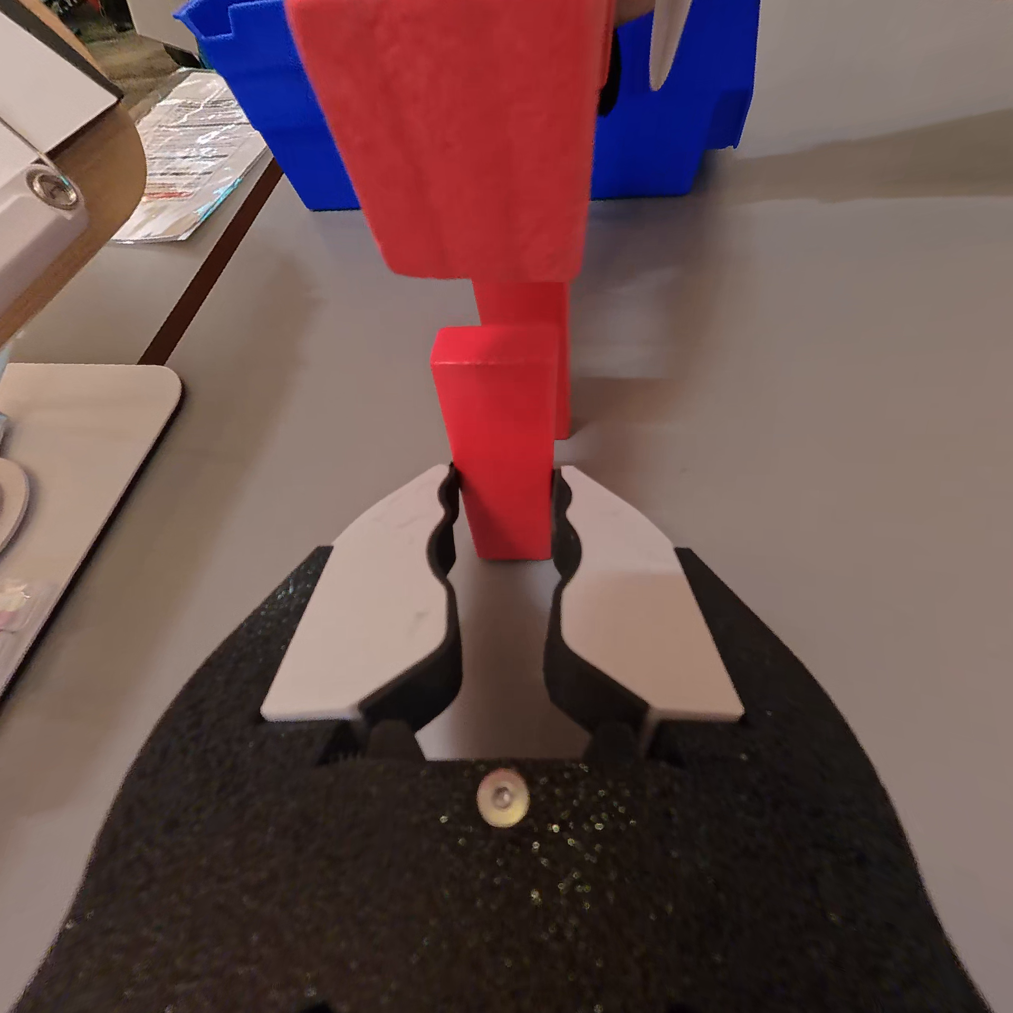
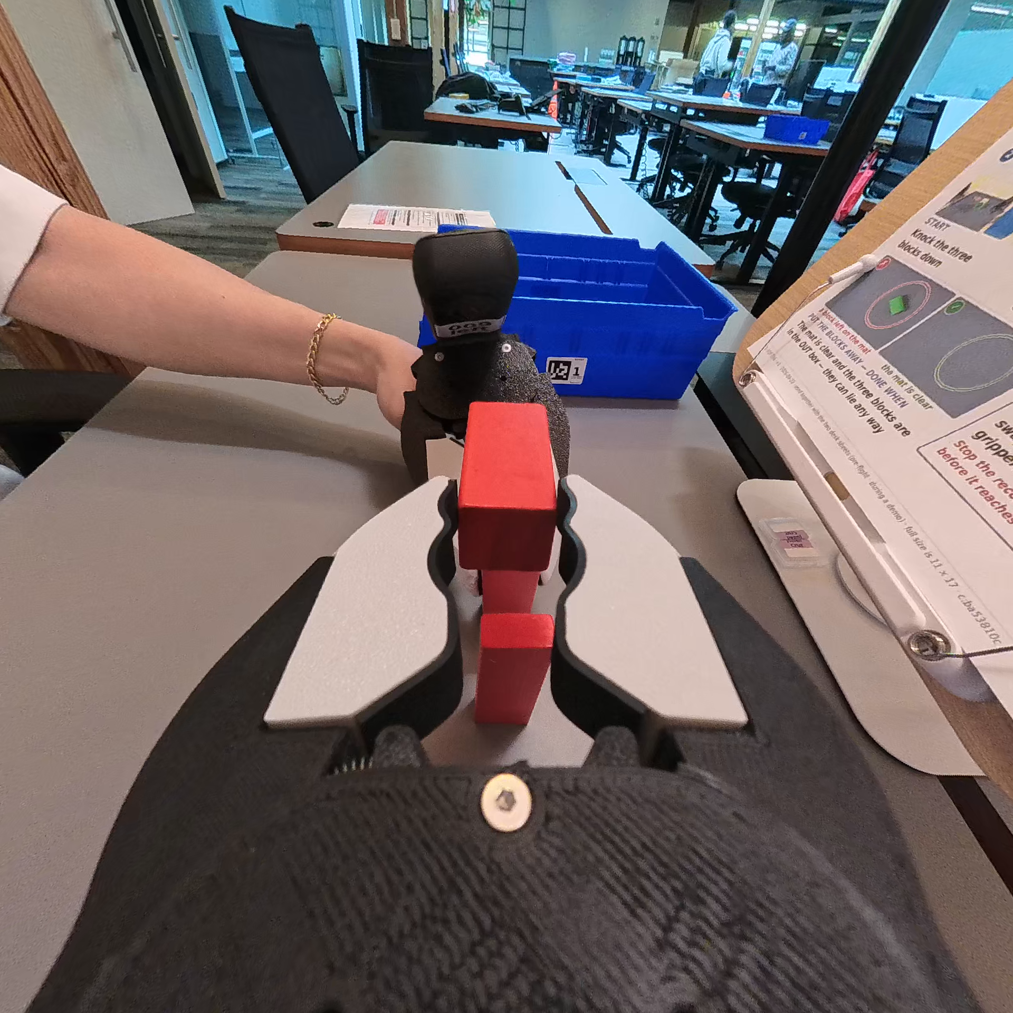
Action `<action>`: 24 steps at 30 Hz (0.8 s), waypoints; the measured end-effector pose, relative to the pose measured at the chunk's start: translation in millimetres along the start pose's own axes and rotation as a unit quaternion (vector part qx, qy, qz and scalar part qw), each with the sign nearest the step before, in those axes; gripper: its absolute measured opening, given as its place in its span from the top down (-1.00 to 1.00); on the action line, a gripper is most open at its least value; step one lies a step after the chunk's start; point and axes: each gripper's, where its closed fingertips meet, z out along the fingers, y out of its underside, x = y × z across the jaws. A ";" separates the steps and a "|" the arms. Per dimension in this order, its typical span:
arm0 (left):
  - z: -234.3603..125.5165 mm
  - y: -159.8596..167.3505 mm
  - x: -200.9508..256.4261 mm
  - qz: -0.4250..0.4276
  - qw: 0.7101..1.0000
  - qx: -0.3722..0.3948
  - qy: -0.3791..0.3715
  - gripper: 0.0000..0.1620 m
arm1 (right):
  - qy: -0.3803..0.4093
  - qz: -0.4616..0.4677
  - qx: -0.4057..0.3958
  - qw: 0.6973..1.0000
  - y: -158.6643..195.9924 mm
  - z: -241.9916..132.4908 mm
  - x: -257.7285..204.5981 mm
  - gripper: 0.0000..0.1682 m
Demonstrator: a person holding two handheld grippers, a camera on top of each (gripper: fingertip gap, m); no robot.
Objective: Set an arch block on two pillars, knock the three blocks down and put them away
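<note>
On the left, a person's forearm [image 2: 181,323] with a gold chain bracelet [image 2: 323,359] reaches across the grey table [image 2: 164,521] to the left gripper [image 1: 504,482]. Its own camera shows that gripper low at the tabletop, fingertips pinched against the two sides of an upright red block [image 1: 501,455] that stands on the table. Just behind it stands a second upright red block [image 1: 540,351], and above both hangs a third red block [image 1: 460,137], big and close to the lens.

Moving to the middle: the right gripper [image 2: 507,493] faces the left one, and that third block [image 2: 507,488] sits clamped crosswise between its fingertips, held up over the two standing blocks. The nearer standing one [image 2: 512,666] rises between the right gripper's fingers without visibly touching them.

Behind the grippers a blue bin [image 2: 619,329] rests on the table, a small white tag on its front wall. Further right, a tilted board carrying a printed sheet [image 2: 899,394] leans over a white stand base [image 2: 811,630].
</note>
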 end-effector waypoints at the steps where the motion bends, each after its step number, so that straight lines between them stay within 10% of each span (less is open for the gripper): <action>1: -0.4 0.6 -0.4 -0.004 1.000 -0.001 0.001 0.61 | 0.000 0.000 -0.002 1.000 0.2 -0.1 0.1 0.59; 24: -1.1 18.2 4.2 0.014 0.999 -0.051 0.005 0.41 | 0.020 0.017 -0.025 0.999 13.4 -6.7 6.6 0.59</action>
